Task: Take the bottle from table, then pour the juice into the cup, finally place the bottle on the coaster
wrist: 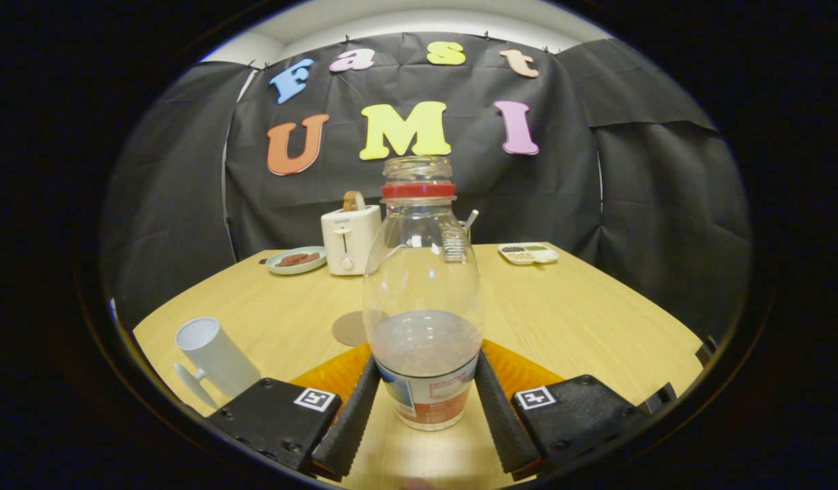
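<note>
The gripper (426,401) has its jaws closed against the lower sides of the clear juice bottle (423,299), so grasping looks finished; next, lift it toward the white cup (215,359) standing left on the surface (582,320).

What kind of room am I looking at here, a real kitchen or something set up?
Probably a staged booth made to look like a breakfast table, not a real kitchen. Black cloth hangs as walls behind a wooden table with a toaster and a plate of food. The hand-held gripper holds a bottle.
</note>
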